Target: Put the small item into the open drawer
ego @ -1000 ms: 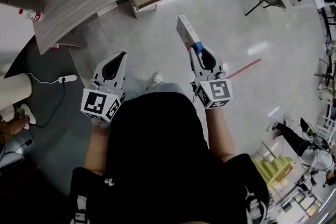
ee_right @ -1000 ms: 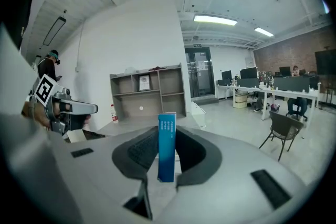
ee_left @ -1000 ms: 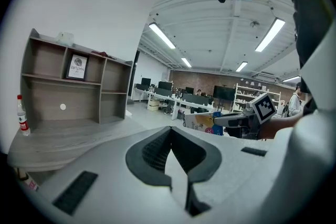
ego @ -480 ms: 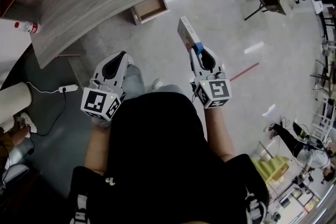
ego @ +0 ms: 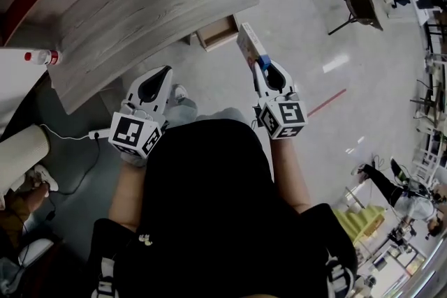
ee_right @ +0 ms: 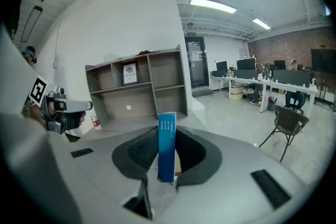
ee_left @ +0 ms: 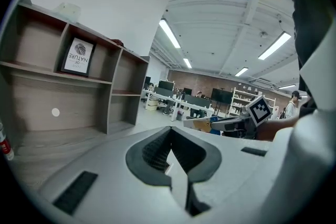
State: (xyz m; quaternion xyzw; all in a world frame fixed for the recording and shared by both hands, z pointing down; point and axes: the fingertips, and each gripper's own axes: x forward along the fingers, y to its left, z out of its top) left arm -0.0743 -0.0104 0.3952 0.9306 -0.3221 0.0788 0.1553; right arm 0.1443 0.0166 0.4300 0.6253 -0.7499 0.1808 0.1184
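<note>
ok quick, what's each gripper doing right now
Left gripper: shut, nothing between its jaws.
Right gripper: shut on the small blue and white box.

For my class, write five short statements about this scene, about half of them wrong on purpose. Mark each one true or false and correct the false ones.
1. The right gripper has its fingers closed on a blue and white box. True.
2. The left gripper holds a bottle. False: its fingers are together with nothing between them.
3. The drawer under the desk is pulled open. True.
4. The box lies inside the drawer. False: it is in the right gripper, short of the drawer.
5. A chair stands pushed in at the desk. False: it stands apart, across the open floor.
</note>
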